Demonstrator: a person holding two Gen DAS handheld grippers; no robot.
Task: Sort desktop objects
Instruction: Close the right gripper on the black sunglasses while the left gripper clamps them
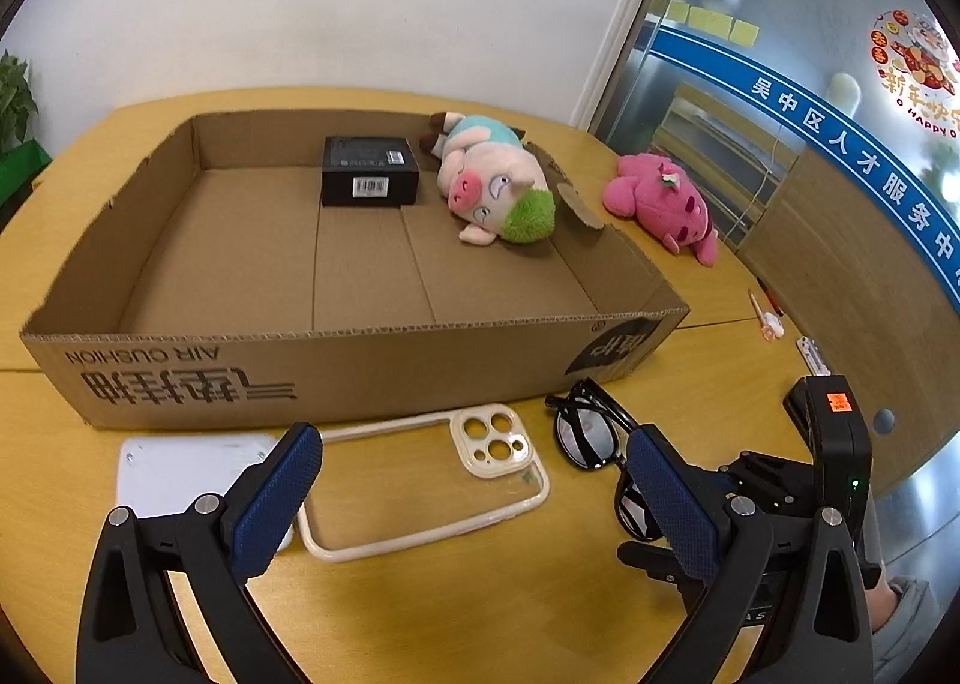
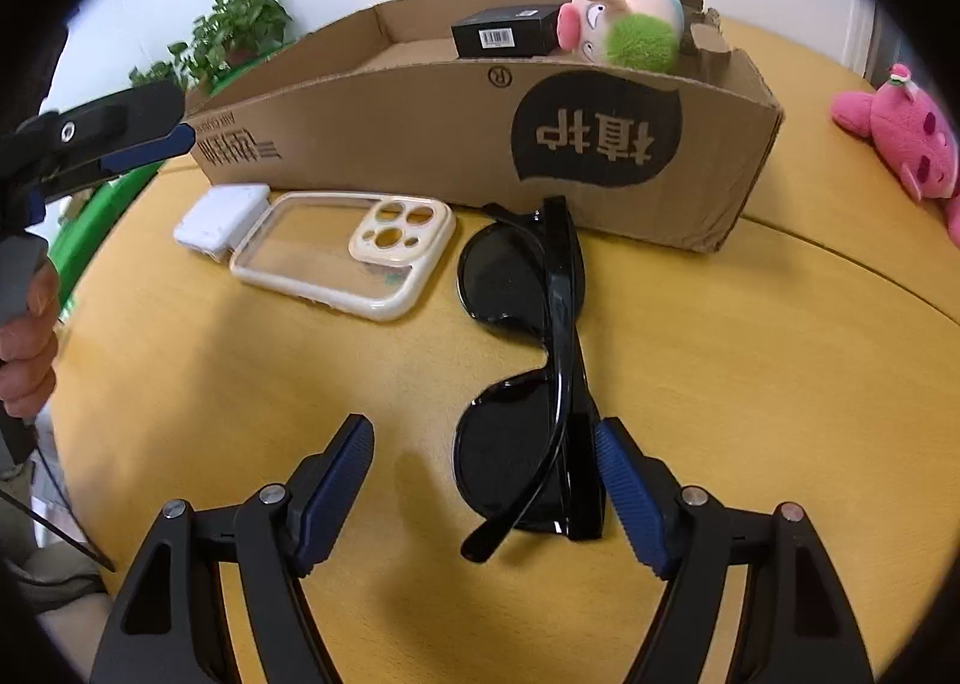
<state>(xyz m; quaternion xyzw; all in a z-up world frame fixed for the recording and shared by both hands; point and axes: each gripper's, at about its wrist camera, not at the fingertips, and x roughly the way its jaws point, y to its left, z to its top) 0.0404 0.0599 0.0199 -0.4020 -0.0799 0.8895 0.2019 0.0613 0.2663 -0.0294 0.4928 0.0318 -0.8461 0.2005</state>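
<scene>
Both grippers are over the yellow table [image 1: 420,612], in front of the cardboard box [image 1: 336,366].

My left gripper [image 1: 474,498] is spread wide and holds nothing. Its fingers straddle the phone case [image 1: 432,480], which lies flat on the table just in front of the box, camera cutout toward the box. The case sits between the pads, apart from both. The left finger [image 1: 276,498] overlaps a white flat device [image 1: 174,468] lying just left of the case; I cannot tell whether it touches it.

My right gripper [image 2: 483,489] is also wide, nothing gripped. The black sunglasses [image 2: 522,360] lie folded on the table, running from between the fingers away toward the box. Their near end sits close against the right pad [image 2: 627,495]; contact cannot be confirmed. The left pad [image 2: 333,495] is well apart from them.

From the right wrist view, the case [image 2: 342,258] and the white device [image 2: 219,219] lie left of the sunglasses, all three near the box wall [image 2: 420,132].

In the box: a black carton [image 1: 370,171] at the back and a pig plush [image 1: 492,180] just beside it on the right. A pink plush [image 1: 666,204] lies on the table outside the box, to its right. Small pens [image 1: 765,315] lie further right, near the table edge.

A plant [image 2: 237,33] stands beyond the box on the left.
</scene>
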